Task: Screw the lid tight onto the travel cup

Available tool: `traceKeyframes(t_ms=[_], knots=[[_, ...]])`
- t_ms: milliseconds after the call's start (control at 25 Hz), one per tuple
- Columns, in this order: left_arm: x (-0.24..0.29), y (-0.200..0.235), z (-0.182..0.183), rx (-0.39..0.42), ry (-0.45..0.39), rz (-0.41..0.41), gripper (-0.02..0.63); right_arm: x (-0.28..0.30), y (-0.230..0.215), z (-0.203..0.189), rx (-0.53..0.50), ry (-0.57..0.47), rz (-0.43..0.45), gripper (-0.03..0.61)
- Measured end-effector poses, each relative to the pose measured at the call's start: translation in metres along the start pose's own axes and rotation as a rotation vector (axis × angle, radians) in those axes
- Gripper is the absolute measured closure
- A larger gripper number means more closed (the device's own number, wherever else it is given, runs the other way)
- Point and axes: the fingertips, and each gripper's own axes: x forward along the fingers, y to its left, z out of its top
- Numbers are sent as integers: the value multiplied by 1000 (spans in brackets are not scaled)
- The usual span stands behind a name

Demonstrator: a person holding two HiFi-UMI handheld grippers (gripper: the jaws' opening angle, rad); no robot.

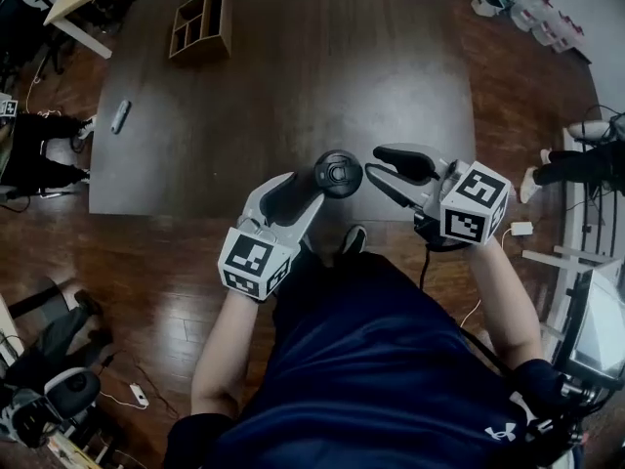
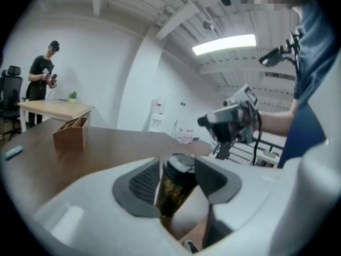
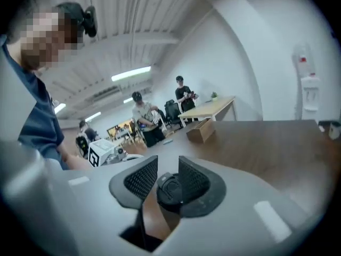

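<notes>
Dark wood runs across the big table [image 1: 293, 86] in this open workroom, and the person stands at its near edge with both grippers held up. On the left gripper [image 2: 177, 165], the ribbed pads [image 2: 143, 181] stand about half closed and press on the upper body of the travel cup [image 2: 171, 191], a dark tumbler with gold print. It is carried tilted and, I judge, clear of the tabletop, since floor shows beneath it. Sitting on the cup is the lid [image 3: 169, 188], black and round. Just right of the cup, the right gripper [image 3: 168, 161] has its jaws narrowly apart, narrower than the lid, which shows just past the tips; nothing is pinched. Far beyond the cup stand a wooden organiser [image 1: 200, 25] and a small grey stick [image 1: 120, 116]. The cup looks rigid, smooth and likely slick, and probably light if empty. I'd hold the body below the lid and take the lid squarely across its rim, so the threads don't cross.
</notes>
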Motion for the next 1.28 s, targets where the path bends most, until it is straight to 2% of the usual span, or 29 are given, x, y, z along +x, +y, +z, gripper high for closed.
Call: traceKeyframes(t_ms=[80,160,280,480,840,1080,1280], knots=[[-9,-12,21,-13,-48,7,419,-8,4,-1,87,-85,24,470],[-14,-23,38,-8,-77,19,436,-14,5,-1,132,-141,15,505],[-17,-37,64,-24,-131,36,479,-25,6,5,135,-210,-14,541],[-12,-62,100,-64,-190,32,526,-44,23,22,154,-319,33,551],[-1,-87,107,-34,-188,26,603,-71,36,34,11,-455,-35,566],[11,-108,106,21,-162,-22,606,-82,38,33,-87,-445,-76,566],[12,-110,107,26,-171,-21,606,-85,40,35,-145,-442,-100,566]])
